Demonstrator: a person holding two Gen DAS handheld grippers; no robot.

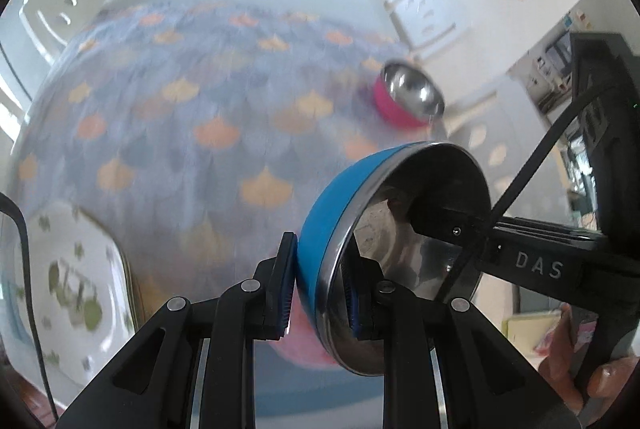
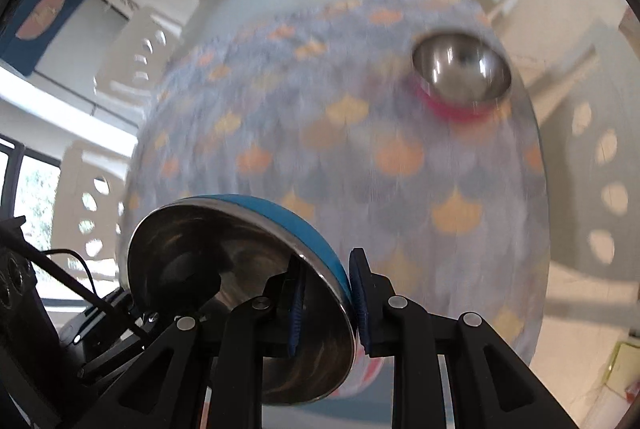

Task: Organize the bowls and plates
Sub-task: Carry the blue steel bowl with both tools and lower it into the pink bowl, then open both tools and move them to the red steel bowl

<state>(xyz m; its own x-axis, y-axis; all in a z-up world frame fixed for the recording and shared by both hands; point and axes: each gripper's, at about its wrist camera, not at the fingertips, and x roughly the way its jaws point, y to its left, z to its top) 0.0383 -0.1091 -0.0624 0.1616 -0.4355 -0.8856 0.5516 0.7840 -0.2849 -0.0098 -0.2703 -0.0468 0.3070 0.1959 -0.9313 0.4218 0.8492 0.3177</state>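
**Two Grippers Carry One Blue Bowl**

Because the blue bowl [image 1: 340, 213] is wide and slippery, it is held from two sides at once. In the left wrist view, the left gripper [image 1: 320, 293] is pinched tight on the bowl's rim, one pad on the blue outside and one pad on the shiny inside. The bowl sits tipped on its side, up off the table [image 1: 160, 109]. The right gripper [image 1: 448, 225] reaches in from the right and grips the far edge of the same bowl. Ahead of the left gripper and off to its right, a pink bowl [image 1: 408, 97] stands upright on the patterned cloth. Down to its left lies a white plate [image 1: 72, 289] with green shapes on it.

In the right wrist view, the right gripper [image 2: 328, 305] is also squeezed shut on the blue bowl [image 2: 280, 217], with the rim between its pads. The bowl leans over to its left side. The pink bowl [image 2: 460, 73] waits ahead and a bit to the right, well apart. The blue bowl looks ready to go into the pink one, so the bowls make one neat stack.
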